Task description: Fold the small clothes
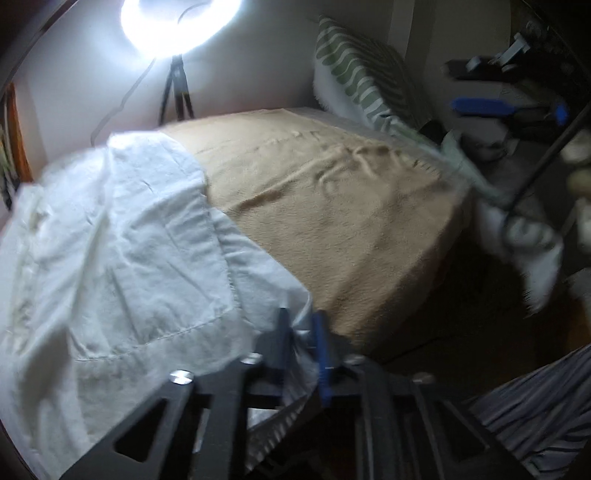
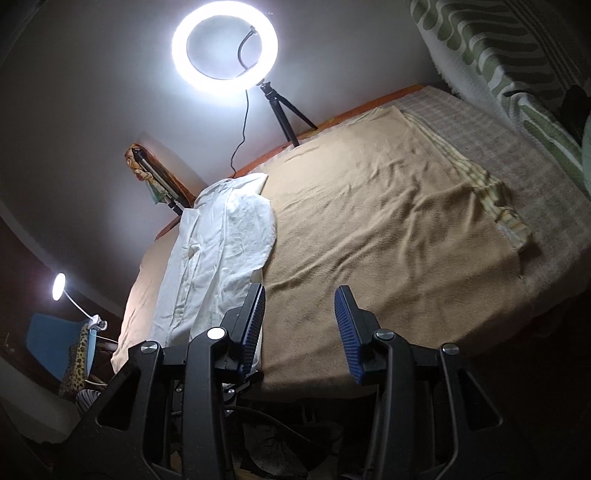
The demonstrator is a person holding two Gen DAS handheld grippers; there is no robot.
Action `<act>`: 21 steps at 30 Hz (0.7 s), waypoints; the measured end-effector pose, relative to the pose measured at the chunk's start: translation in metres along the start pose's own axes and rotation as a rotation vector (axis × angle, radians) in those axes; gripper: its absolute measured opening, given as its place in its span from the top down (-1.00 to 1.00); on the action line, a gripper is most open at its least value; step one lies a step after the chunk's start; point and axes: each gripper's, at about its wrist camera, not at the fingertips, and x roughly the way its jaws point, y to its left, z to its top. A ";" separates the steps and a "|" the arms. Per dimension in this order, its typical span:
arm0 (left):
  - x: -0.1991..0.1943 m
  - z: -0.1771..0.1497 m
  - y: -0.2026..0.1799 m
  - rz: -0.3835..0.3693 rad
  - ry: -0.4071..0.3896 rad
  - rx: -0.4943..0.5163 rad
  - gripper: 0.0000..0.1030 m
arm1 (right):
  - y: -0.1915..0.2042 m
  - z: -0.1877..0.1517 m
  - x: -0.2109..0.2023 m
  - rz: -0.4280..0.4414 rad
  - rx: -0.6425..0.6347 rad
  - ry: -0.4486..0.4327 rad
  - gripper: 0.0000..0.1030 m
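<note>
The left hand-held gripper (image 1: 301,325) pinches the white shirt (image 1: 122,236) by a thin edge, which could slip free. The right hand-held gripper (image 2: 300,299) gapes wide and empty, leaving the shirt free to bunch on the blanket (image 2: 388,221).

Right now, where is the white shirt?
The white shirt lies on the left part of the tan blanket, below the ring light; the left gripper pinches its near edge.

Left wrist view: close above white garment (image 1: 122,258), facing ring light (image 1: 181,22). Right wrist view: farther back, bed's near edge, sharing tan blanket (image 2: 388,229).

Left gripper (image 1: 301,325) clamped, right gripper (image 2: 300,306) agape.
</note>
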 end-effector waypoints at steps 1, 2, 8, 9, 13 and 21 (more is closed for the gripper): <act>-0.004 0.000 0.007 -0.029 -0.009 -0.046 0.93 | 0.002 0.003 0.009 0.013 -0.004 0.010 0.19; -0.009 0.001 0.015 -0.062 -0.021 -0.099 0.96 | 0.004 0.006 0.020 0.020 -0.010 0.023 0.19; -0.057 -0.002 0.047 -0.144 -0.121 -0.276 1.00 | 0.014 0.027 0.114 0.076 -0.003 0.176 0.19; -0.063 -0.004 0.051 -0.143 -0.136 -0.291 1.00 | 0.014 0.031 0.131 0.088 0.013 0.204 0.19; -0.075 -0.011 0.061 -0.123 -0.157 -0.305 1.00 | 0.012 0.041 0.191 0.133 0.137 0.280 0.19; -0.083 -0.019 0.065 -0.128 -0.158 -0.310 1.00 | 0.043 0.036 0.263 0.106 0.121 0.394 0.19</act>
